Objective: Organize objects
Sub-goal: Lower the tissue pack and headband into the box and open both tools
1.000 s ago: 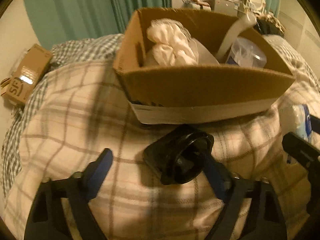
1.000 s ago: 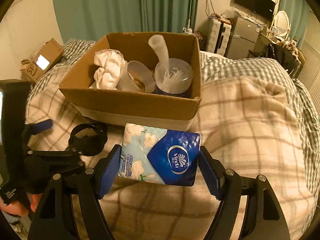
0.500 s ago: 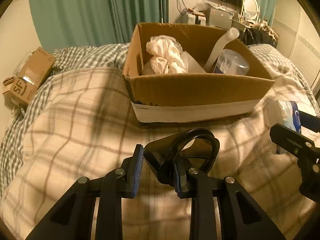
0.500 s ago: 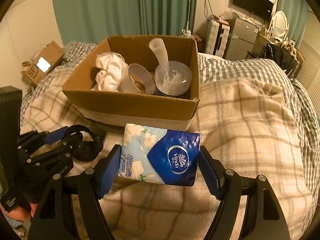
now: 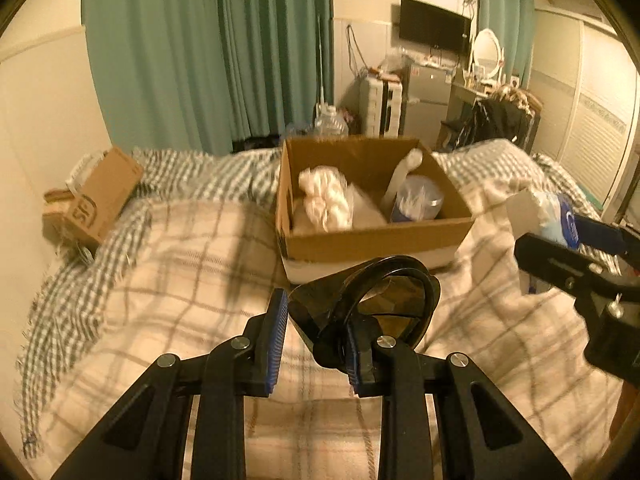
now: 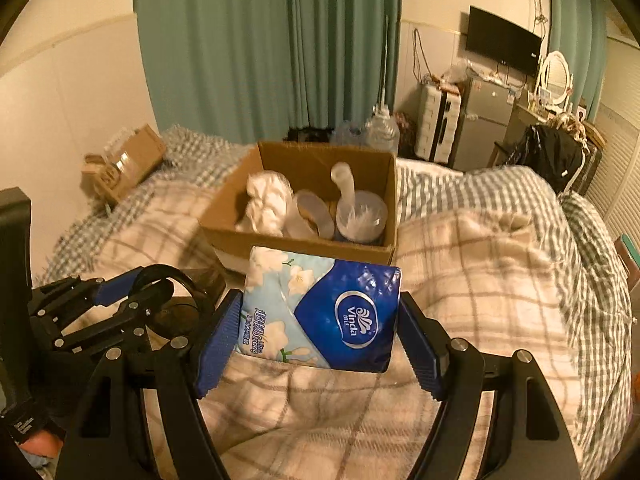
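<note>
Bedroom, plaid blanket over a bed; open cardboard box at centre, part filled.

Left gripper: jaws narrowed onto a black goggle-like item, raised clear of the blanket, just short of the box. Right gripper: jaws spread wide, clamped on a blue tissue pack, near the box front. Handling advice: carry each over the near wall, lower into free space beside the white bundle, release one at a time.

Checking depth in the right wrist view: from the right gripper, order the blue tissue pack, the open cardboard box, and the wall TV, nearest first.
1. Blue Vinda tissue pack, between the right gripper fingers.
2. Open brown cardboard box, just behind it on the bed.
3. Black wall-mounted TV, far upper right.
</note>
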`<action>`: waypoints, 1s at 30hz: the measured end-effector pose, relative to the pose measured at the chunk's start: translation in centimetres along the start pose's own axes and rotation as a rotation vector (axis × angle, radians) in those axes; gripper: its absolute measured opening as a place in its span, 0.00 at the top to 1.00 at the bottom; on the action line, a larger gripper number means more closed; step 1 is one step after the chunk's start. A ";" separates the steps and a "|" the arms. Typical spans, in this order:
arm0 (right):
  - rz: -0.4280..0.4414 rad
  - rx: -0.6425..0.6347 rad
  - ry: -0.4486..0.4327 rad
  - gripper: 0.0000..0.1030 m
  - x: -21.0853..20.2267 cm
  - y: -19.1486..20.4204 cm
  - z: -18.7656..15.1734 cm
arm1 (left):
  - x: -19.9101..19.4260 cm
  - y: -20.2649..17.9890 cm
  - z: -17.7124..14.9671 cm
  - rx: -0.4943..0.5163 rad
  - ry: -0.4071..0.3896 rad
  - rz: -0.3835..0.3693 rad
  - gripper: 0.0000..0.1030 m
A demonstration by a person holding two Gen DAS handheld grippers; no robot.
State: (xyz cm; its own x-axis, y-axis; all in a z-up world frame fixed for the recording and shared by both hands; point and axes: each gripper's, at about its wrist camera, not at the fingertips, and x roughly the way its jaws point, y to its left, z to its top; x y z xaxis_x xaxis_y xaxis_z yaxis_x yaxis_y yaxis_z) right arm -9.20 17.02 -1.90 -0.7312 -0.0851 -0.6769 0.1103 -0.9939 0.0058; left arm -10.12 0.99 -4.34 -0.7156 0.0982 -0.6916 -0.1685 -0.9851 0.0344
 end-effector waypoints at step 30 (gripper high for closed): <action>0.010 -0.003 -0.040 0.28 13.4 -3.3 16.5 | 12.7 -0.2 14.4 0.008 -0.074 -0.012 0.75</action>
State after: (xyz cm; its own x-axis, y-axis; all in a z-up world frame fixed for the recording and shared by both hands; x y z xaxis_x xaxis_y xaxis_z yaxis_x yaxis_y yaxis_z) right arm -30.48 18.00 1.14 -0.7563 -0.0983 -0.6468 0.1200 -0.9927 0.0106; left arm -28.94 4.50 -2.79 -0.7618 0.1201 -0.6366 -0.1821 -0.9827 0.0325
